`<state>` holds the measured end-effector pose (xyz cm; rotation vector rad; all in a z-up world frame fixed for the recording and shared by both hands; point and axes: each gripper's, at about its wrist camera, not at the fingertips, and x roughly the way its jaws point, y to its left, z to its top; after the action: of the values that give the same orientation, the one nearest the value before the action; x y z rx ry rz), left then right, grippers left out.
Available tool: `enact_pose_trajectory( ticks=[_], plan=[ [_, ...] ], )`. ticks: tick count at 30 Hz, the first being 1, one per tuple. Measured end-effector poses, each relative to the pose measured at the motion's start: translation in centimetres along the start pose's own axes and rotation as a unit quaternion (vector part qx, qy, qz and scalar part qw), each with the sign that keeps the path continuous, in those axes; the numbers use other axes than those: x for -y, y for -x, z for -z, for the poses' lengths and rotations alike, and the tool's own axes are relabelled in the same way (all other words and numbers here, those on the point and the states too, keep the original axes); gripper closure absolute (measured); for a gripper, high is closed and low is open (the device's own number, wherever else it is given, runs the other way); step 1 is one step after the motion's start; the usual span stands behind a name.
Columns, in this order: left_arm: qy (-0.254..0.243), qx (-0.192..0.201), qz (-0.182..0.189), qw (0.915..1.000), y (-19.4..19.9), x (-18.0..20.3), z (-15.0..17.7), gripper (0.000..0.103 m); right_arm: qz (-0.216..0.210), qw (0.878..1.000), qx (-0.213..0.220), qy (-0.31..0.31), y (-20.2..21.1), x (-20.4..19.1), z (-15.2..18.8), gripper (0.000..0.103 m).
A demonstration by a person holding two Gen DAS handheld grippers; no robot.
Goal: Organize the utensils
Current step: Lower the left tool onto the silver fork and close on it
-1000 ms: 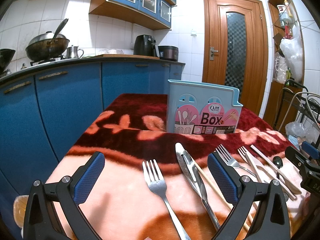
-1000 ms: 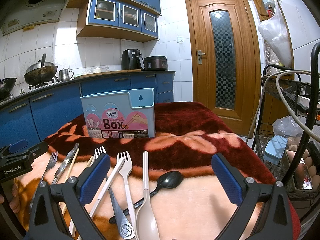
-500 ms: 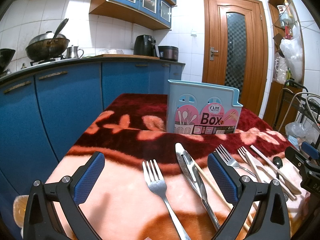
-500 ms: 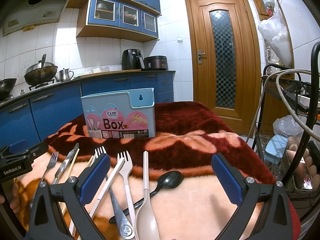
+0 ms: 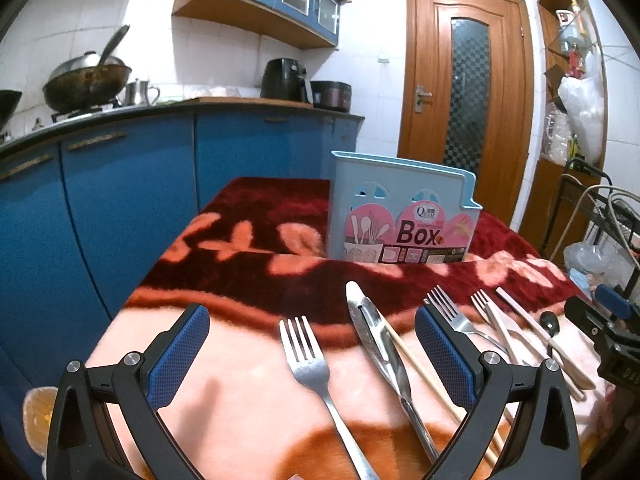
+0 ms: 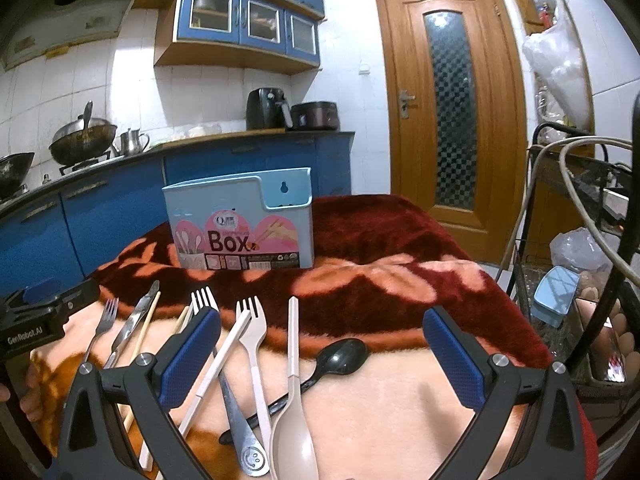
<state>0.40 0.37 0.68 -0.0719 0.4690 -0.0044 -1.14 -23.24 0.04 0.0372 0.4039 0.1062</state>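
Note:
A light blue utensil box (image 5: 402,208) labelled "Box" stands upright on the red and pink blanket (image 5: 240,380); it also shows in the right wrist view (image 6: 240,224). My left gripper (image 5: 312,356) is open and empty above a steel fork (image 5: 310,364), with a steel knife (image 5: 378,344) and a wooden chopstick (image 5: 424,372) beside it. My right gripper (image 6: 320,360) is open and empty over a beige spoon (image 6: 293,412), a black spoon (image 6: 340,358), a beige fork (image 6: 253,336) and a steel fork (image 6: 224,376).
Blue kitchen cabinets (image 5: 120,200) run along the left, with a wok (image 5: 86,82) on the counter. A wooden door (image 6: 452,112) is behind the table. A wire rack (image 6: 580,280) with bags and eggs stands at the right.

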Motion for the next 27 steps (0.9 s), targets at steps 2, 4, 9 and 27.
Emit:
enact_pose_trajectory(
  ticks=[2,4,9,27],
  plan=[
    [-0.004,-0.019,0.002,0.9998,-0.3,-0.3,-0.6,0.001,-0.004,1.000,-0.014,0.009,0.1,-0.1,-0.4,0.000],
    [-0.009,-0.035,0.000,0.9994,-0.3,-0.5,-1.3,0.001,-0.004,0.999,-0.027,0.021,0.3,-0.1,-1.0,0.000],
    [-0.032,-0.076,-0.010,0.9965,-0.3,-0.9,-3.1,0.001,-0.009,0.995,-0.085,0.049,0.1,0.5,-3.2,0.000],
    [-0.002,-0.260,0.006,0.9656,-4.8,-2.4,-1.7,0.015,-0.051,0.933,-0.348,-0.084,-5.7,4.8,-2.6,0.031]
  ],
)
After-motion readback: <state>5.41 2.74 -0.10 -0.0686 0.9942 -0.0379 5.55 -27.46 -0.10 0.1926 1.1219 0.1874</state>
